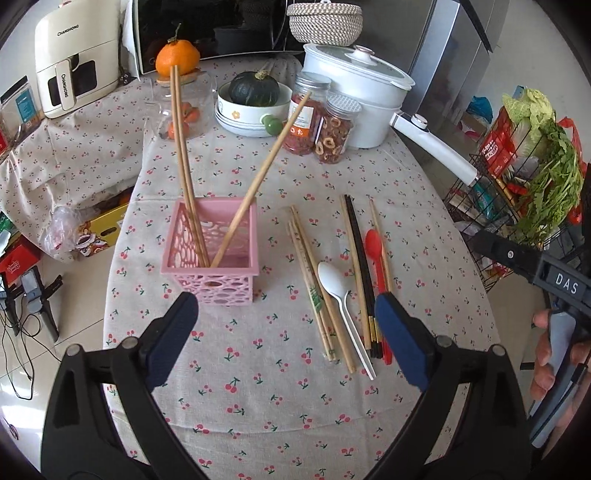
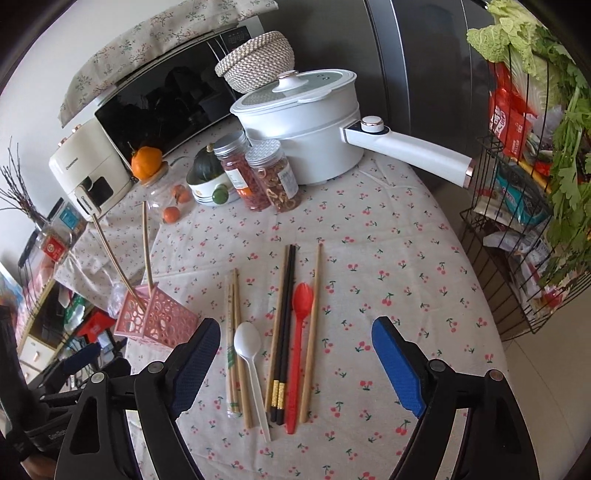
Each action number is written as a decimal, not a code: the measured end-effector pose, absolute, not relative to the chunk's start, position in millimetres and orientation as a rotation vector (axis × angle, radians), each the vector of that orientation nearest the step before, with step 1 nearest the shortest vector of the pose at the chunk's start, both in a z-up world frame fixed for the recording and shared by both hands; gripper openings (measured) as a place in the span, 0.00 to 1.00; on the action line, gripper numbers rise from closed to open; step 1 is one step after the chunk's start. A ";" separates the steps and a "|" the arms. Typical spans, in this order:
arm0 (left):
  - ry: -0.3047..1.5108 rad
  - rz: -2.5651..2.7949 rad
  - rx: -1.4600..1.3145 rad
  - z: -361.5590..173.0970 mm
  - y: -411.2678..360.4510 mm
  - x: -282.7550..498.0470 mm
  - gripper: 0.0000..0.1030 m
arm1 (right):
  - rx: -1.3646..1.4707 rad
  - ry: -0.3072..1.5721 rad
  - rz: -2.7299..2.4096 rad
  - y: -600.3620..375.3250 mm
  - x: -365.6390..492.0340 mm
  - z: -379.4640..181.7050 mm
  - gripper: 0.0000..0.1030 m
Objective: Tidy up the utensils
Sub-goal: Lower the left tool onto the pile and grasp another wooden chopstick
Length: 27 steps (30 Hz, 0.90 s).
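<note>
Utensils (image 2: 280, 343) loose beside pink holder (image 1: 212, 258); both tools spread, empty.

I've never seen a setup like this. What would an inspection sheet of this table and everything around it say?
Surface: table under a cherry-print cloth.
Job's things: pink holder with three wooden chopsticks standing in it; loose on the cloth are wooden chopsticks, white spoon, black chopsticks, red spoon.
Clutter: white pot, two jars, squash in a bowl, orange, woven basket.
Grippers: left gripper open, empty; right gripper open, empty, above the loose utensils.
Cables: black cables on the floor.
Surroundings: wire rack of greens, microwave, cream appliance.
</note>
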<state>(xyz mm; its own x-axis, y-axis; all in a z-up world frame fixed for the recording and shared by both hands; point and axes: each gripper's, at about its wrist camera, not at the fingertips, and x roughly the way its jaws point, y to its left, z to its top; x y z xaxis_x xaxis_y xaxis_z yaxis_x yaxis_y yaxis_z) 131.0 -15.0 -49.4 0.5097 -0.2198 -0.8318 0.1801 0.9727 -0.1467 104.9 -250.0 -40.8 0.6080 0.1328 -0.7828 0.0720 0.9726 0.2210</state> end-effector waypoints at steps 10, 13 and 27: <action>1.050 -0.302 0.043 -70.7 -91.0 163.2 0.83 | 0.311 0.941 -0.053 -303.1 106.0 -56.3 0.83; 1.107 -0.321 0.021 -90.7 -107.4 189.8 0.50 | 0.338 0.950 -0.074 -318.4 114.2 -65.3 0.83; 1.223 -0.277 -0.046 -157.0 -132.5 266.7 0.10 | 0.263 1.040 -0.068 -326.9 140.1 -96.6 0.83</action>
